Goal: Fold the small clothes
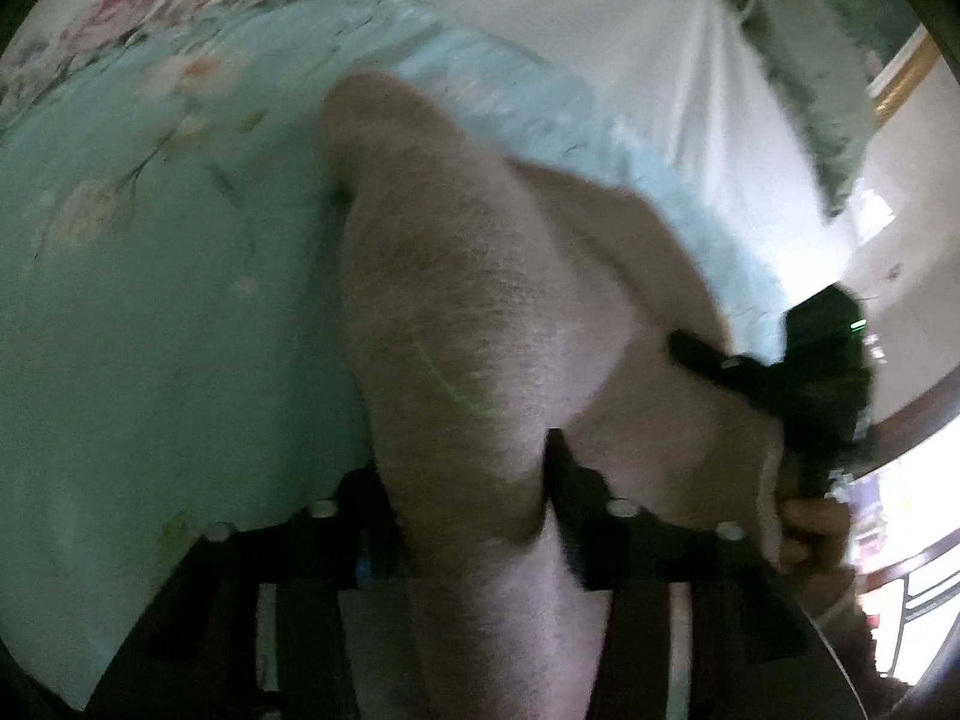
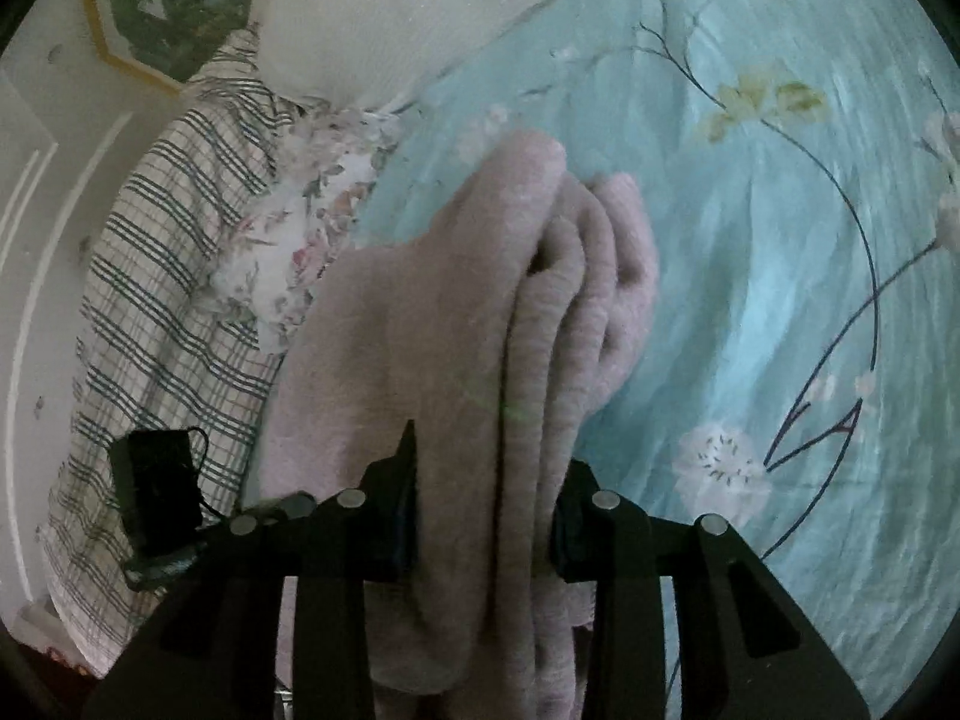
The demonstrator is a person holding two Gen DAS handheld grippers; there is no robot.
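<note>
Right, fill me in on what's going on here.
A person is folding a pinkish fuzzy garment over a bed with a teal flowered bedspread. Both handheld grippers are clamped on it: the left gripper pinches one bunch of the cloth, the right gripper another gathered into several layers. The cloth is held up between them, not yet laid flat.

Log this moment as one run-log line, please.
left gripper: shut on pink garment | right gripper: shut on pink garment | over floral bedspread
</note>
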